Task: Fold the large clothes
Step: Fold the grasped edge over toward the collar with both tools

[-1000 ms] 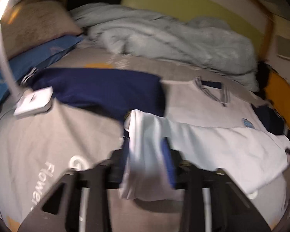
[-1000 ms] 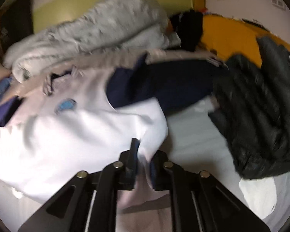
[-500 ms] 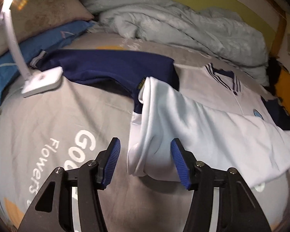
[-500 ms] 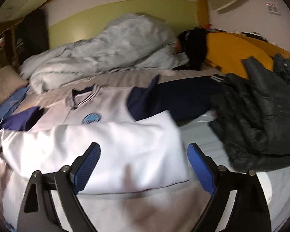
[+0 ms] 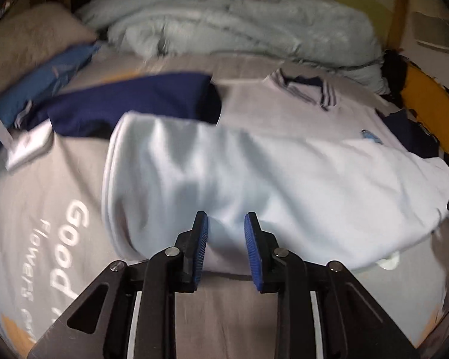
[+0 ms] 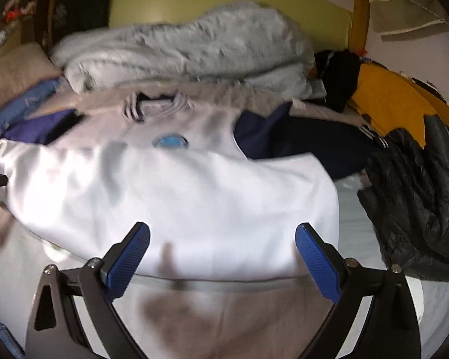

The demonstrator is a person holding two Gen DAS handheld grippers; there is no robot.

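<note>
A white polo shirt [image 5: 269, 179] with navy sleeves [image 5: 134, 101] and a striped collar [image 5: 308, 89] lies on the bed, its lower half folded up over the chest. My left gripper [image 5: 226, 245] sits at the fold's near edge. Its jaws are closing, white cloth fills the narrow gap between the blue pads, and no pinch shows. In the right wrist view the same shirt [image 6: 179, 194] shows its blue chest badge [image 6: 169, 142]. My right gripper [image 6: 223, 254] hangs over the fold's near edge. Its jaws are opening wide and the pads stand apart from the cloth.
A fluffy grey blanket [image 5: 224, 24] is heaped at the back by the headboard. Pillows [image 5: 30, 39] and a white lamp base [image 5: 30, 146] are on the left. A black puffer jacket [image 6: 419, 203] and a yellow cloth [image 6: 389, 98] lie on the right. The grey printed sheet [image 5: 60, 224] shows in front.
Both grippers let go of the shirt's raised hem, which dropped flat onto the chest. The left gripper then moved along the fold and narrowed around it. The right gripper opened wide.
</note>
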